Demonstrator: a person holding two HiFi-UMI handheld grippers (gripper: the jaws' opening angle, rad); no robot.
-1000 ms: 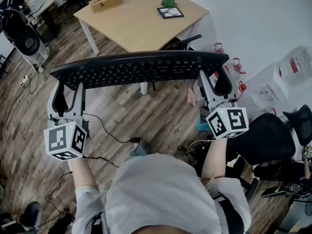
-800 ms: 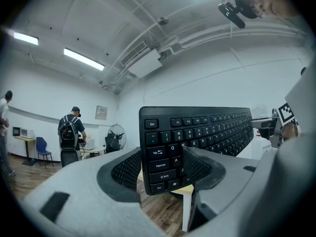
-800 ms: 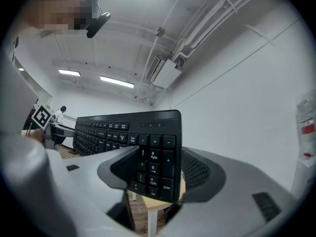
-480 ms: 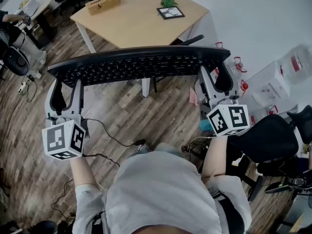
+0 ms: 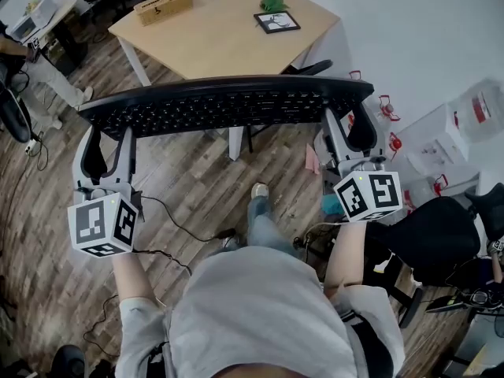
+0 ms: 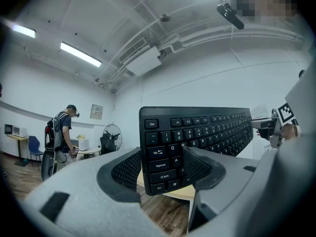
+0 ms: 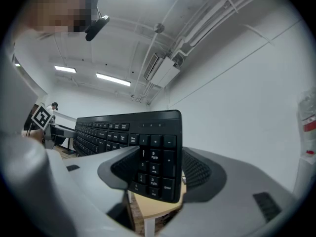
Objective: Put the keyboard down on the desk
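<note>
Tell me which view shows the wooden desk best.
The head view: most of the top of the desk shows, with a wooden box and a framed picture on it. Each gripper view shows only a sliver of its edge under the held keyboard, plus one white leg in the right one.

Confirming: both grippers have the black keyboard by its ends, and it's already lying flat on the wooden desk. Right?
Not quite. The left gripper and right gripper do hold the black keyboard by its ends, but it is not on the wooden desk yet. The head view shows it held in the air in front of the desk.
</note>
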